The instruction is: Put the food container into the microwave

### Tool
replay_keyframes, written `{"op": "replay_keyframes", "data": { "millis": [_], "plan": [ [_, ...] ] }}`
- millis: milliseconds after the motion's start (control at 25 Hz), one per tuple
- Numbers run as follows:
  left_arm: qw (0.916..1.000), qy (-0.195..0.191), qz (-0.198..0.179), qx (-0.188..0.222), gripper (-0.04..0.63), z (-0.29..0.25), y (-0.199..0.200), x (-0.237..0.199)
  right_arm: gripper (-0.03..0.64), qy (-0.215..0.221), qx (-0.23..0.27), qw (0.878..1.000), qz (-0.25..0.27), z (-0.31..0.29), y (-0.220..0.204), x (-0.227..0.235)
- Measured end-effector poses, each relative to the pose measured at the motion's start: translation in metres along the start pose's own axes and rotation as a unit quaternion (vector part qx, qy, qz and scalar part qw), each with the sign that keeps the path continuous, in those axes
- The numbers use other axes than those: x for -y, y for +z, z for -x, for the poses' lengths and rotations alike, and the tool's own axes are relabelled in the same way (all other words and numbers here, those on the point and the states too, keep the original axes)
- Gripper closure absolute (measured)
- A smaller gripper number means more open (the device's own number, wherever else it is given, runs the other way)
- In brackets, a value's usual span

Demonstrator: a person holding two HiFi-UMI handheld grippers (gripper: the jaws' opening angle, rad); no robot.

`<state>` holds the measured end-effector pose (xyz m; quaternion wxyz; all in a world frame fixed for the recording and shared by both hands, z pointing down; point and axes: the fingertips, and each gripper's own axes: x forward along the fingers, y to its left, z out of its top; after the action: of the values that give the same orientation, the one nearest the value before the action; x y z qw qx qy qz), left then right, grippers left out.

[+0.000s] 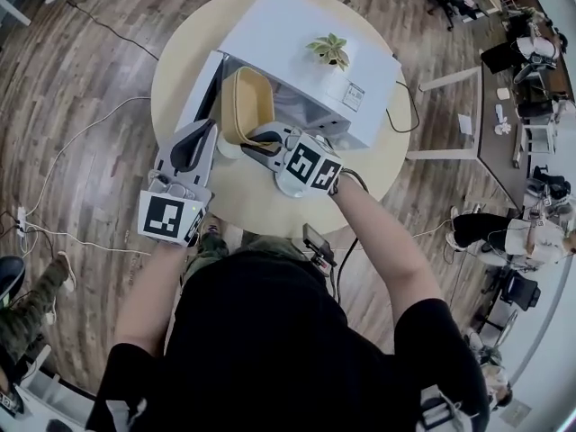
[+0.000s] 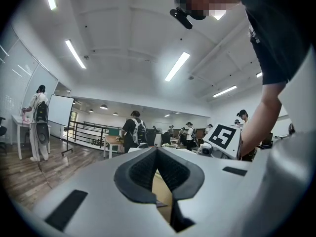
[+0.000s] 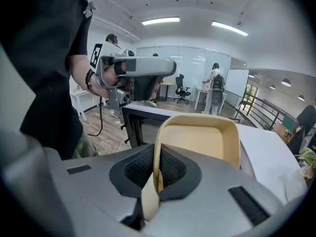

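While the food container [image 3: 200,137] heads this list, enter it as not yet in place: a tan, shallow container with rounded corners, it stands on edge in the air, held by its near rim, its hollow side turned toward your right gripper's camera. Your right gripper [image 3: 157,171]: jaws closed on that rim, with the container's wall running between the two dark pads; in the head view it reaches in from the right, angled downward. Position of the container: at the mouth of the microwave [image 1: 306,34], in front of the open cavity and above the table [image 1: 270,207]; these views do not show whether its far edge has crossed the threshold. Microwave: a white box on the round table, its door [image 1: 200,93] swung open to the left, so access is already made. Your left gripper [image 1: 193,144]: jaws together at the tips, nothing clamped between them as far as its own view shows, only a tan surface visible through the gap behind the tips; it sits just beside the open door, pointing roughly level. Potted plant [image 1: 329,50]: small, on the microwave's top, apart from the container. Done, by my reading: door open, container lifted and at the opening. Left for you: carry it inside, set it flat on the cavity floor, let go and draw the right gripper out; closing the door may follow, though the task does not name it.
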<state>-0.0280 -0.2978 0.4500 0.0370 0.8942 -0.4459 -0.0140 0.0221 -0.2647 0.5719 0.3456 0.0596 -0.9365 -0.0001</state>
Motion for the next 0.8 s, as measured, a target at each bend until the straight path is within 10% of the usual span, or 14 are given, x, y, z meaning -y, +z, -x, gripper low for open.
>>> {"op": "replay_keyframes", "data": {
  "millis": [800],
  "plan": [
    [0.9976, -0.017, 0.039, -0.055, 0.577, 0.003, -0.043, 0.028, 0.591, -0.025, -0.187, 0.981, -0.05, -0.037, -0.118, 0.057]
  ]
}}
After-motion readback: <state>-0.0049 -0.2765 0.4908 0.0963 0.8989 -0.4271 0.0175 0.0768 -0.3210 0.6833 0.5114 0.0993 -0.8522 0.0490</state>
